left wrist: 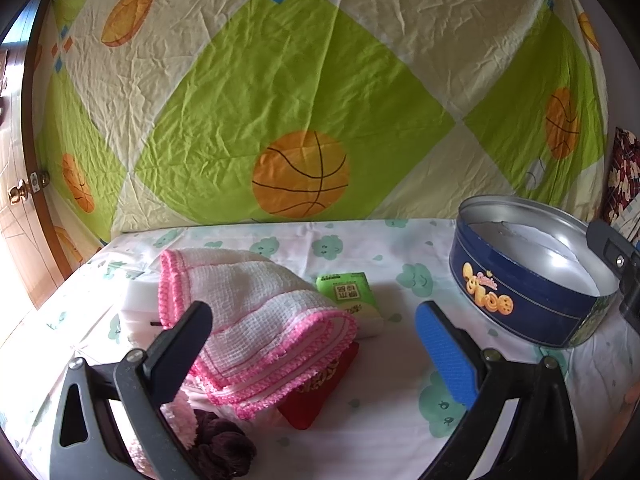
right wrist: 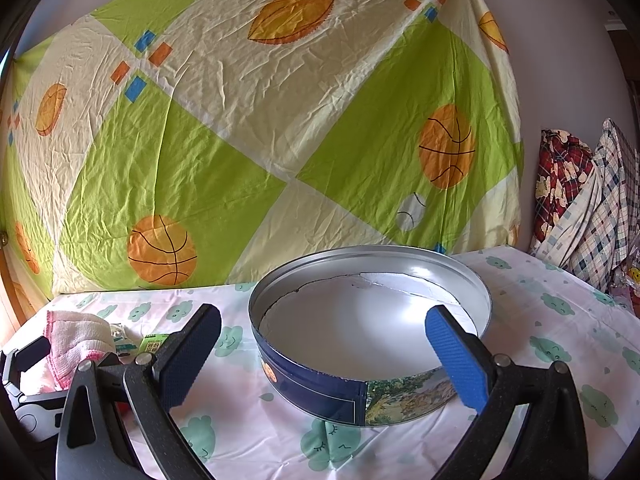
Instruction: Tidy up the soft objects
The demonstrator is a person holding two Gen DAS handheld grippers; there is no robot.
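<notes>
A white cloth with pink edging (left wrist: 256,320) lies folded on the table, over a white foam block (left wrist: 138,300) and beside a green tissue pack (left wrist: 352,296). A red pouch (left wrist: 320,396) and a dark maroon scrunchie (left wrist: 224,448) lie under and in front of the cloth. My left gripper (left wrist: 316,336) is open around the cloth's near end, fingers apart and not touching it. A round blue tin (right wrist: 360,332) stands empty at the right, also visible as the tin (left wrist: 532,272) in the left wrist view. My right gripper (right wrist: 324,344) is open, straddling the tin's near wall. The cloth (right wrist: 76,340) shows at far left.
The table wears a white sheet with green cloud prints (right wrist: 560,320). A green and cream basketball-print sheet (left wrist: 304,92) hangs behind it. Plaid fabrics (right wrist: 580,208) pile at the right edge. A wooden door with a brass knob (left wrist: 18,194) is on the left.
</notes>
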